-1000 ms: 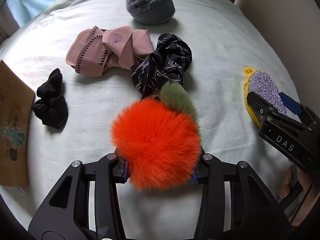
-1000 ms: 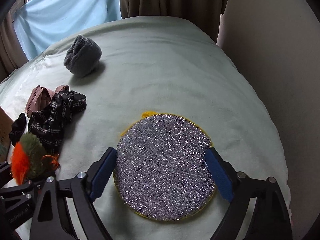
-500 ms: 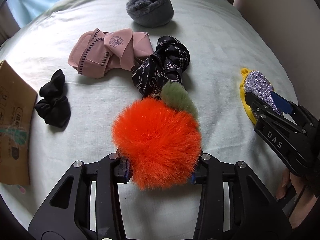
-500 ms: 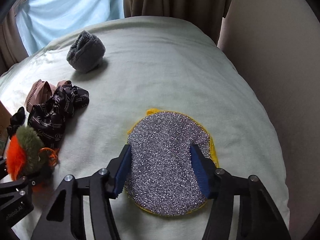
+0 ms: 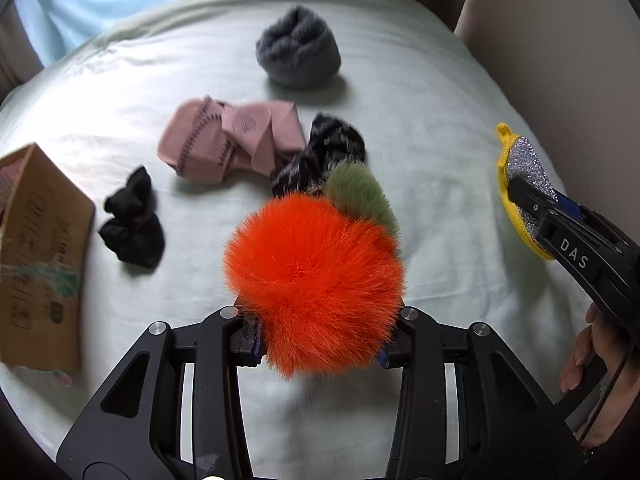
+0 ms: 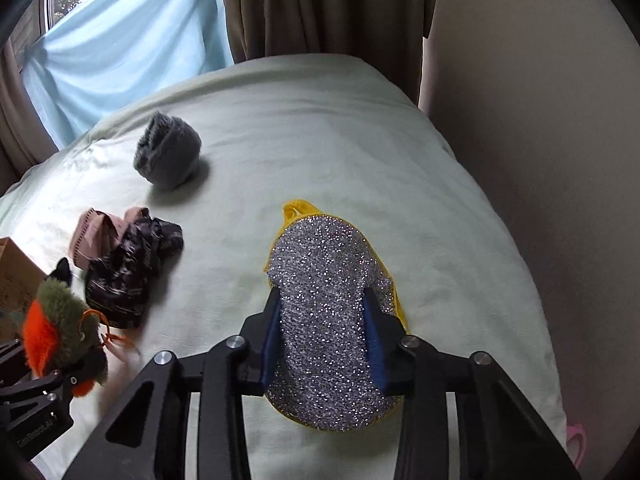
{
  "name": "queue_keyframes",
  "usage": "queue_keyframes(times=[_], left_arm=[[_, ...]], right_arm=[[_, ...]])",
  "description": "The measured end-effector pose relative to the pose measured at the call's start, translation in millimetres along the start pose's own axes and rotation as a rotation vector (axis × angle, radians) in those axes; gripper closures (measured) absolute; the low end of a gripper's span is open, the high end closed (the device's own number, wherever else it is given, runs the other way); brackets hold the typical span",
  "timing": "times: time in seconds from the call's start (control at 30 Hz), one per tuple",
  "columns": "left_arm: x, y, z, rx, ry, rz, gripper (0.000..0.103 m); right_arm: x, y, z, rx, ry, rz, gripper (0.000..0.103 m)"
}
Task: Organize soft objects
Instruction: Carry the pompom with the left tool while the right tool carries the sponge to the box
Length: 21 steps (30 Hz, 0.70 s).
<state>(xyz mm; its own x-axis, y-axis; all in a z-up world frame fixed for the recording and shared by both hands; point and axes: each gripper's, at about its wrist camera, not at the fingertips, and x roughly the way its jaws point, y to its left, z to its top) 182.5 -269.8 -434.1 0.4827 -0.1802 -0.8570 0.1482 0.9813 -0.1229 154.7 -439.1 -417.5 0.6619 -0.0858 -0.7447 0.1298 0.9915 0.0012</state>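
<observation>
My left gripper is shut on an orange fluffy pom-pom with a green tuft, held above the bed; it also shows in the right wrist view. My right gripper is shut on a round silver glitter sponge with yellow backing, squeezing it into a fold and lifting it off the sheet; the sponge shows in the left wrist view. On the bed lie a grey fuzzy sock roll, a pink scarf, a black patterned scrunchie and a black scrunchie.
A pale green sheet covers the bed. A cardboard box stands at the left edge. A beige wall runs along the right side, brown curtains and a blue cloth at the back.
My right gripper closed on the glitter sponge, folding it, and raised it. My left gripper rose a little with the pom-pom held.
</observation>
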Motion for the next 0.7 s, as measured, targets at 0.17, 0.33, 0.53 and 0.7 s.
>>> queue_keyframes(times=[0.17,0.33,0.53,0.7], left_arm=[[-31.7,1.8,11.5,0.003,-0.043,-0.008,0.068],[-77.5,7.1,26.9,-0.002,-0.088,-0.023,0.068],[-148.9,26.6,47.0,-0.009,-0.143,-0.047,0.068],[-208.0,56.0,61.2,-0.003,-0.177,-0.057,0.068]], right_arm=[[-36.9,9.2,14.6,0.002,-0.04,0.013,0.069],[-84.4,23.2,33.8,0.003,-0.069,0.02,0.069],[-150.5,50.3,61.4,-0.009,-0.099,0.029,0.069],[-208.1,93.6,83.1,-0.029,-0.133,0.058,0.069]])
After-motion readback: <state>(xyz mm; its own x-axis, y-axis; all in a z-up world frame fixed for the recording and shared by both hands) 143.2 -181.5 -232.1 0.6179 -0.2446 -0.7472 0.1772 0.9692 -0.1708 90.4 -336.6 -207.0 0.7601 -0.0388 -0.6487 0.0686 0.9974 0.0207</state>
